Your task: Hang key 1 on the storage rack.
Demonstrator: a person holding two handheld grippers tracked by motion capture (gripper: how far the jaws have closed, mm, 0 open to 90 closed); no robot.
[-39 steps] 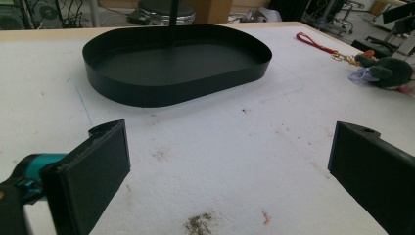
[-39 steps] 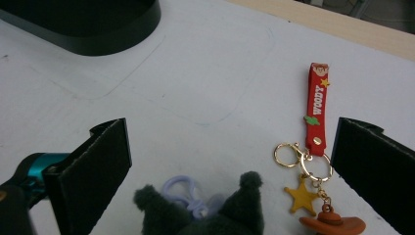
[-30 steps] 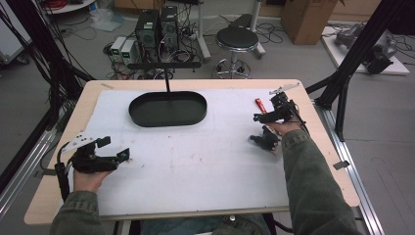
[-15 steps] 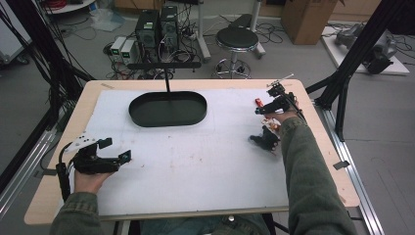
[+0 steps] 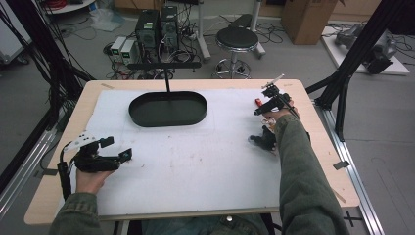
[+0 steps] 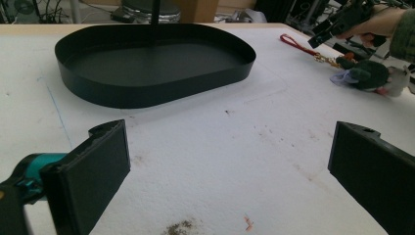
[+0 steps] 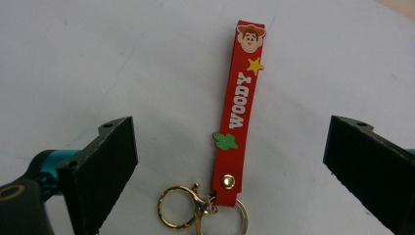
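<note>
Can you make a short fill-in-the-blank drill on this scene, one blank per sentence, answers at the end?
1. The white word printed down the red rubber keychain strap reads ____.
2. The right hand-held gripper hovers over the strap with its jaws ____.
3. The black oval metal tray on the white foam table cover holds ____.
4. The key rings at the strap's riveted end are ____ in colour.

Missing words: WOODY; open; nothing; gold
</note>
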